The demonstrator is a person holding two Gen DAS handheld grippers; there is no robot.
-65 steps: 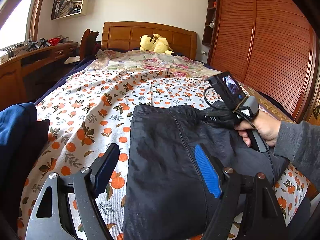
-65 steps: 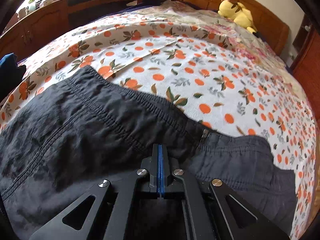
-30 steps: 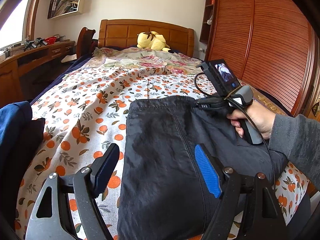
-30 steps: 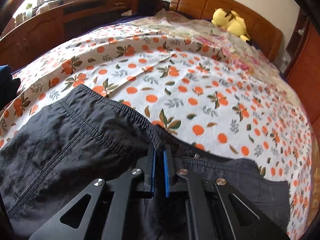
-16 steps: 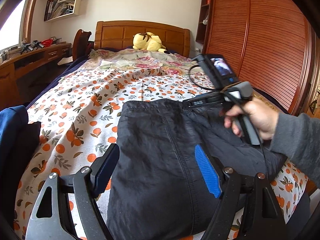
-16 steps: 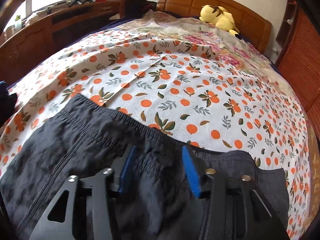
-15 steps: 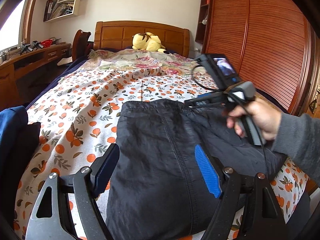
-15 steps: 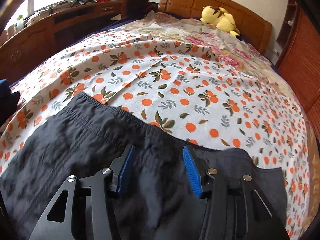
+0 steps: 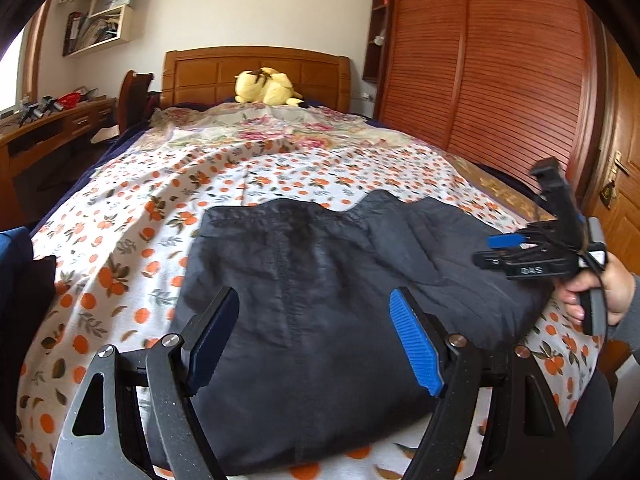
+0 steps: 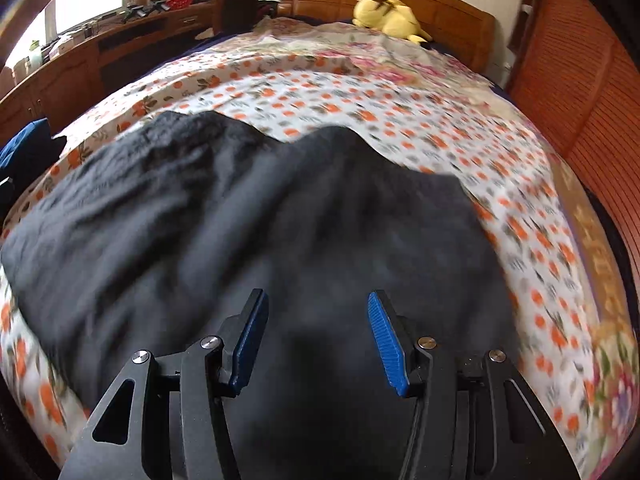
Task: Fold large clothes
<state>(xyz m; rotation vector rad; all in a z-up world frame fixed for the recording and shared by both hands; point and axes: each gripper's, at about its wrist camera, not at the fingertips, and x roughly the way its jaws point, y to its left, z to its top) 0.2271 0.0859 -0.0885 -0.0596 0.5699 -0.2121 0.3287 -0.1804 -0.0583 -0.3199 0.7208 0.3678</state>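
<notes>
A dark grey pair of trousers [image 9: 320, 280] lies folded on the near part of a bed with an orange-print sheet [image 9: 132, 216]. It also shows in the right wrist view [image 10: 240, 216]. My left gripper [image 9: 316, 328] is open and empty, held just above the near part of the trousers. My right gripper [image 10: 316, 336] is open and empty above the right side of the garment. In the left wrist view it [image 9: 496, 250] hovers past the trousers' right edge, held in a hand.
A yellow plush toy [image 9: 266, 88] rests at the wooden headboard [image 9: 256, 70]. A wooden wardrobe [image 9: 500, 76] runs along the right. A desk [image 10: 92, 52] stands at the left. Dark blue clothes [image 9: 16, 276] lie at the bed's near left.
My right gripper let go of the trousers' waistband, opened wide and drew back to the right. The waistband settled on the sheet. My left gripper stayed open.
</notes>
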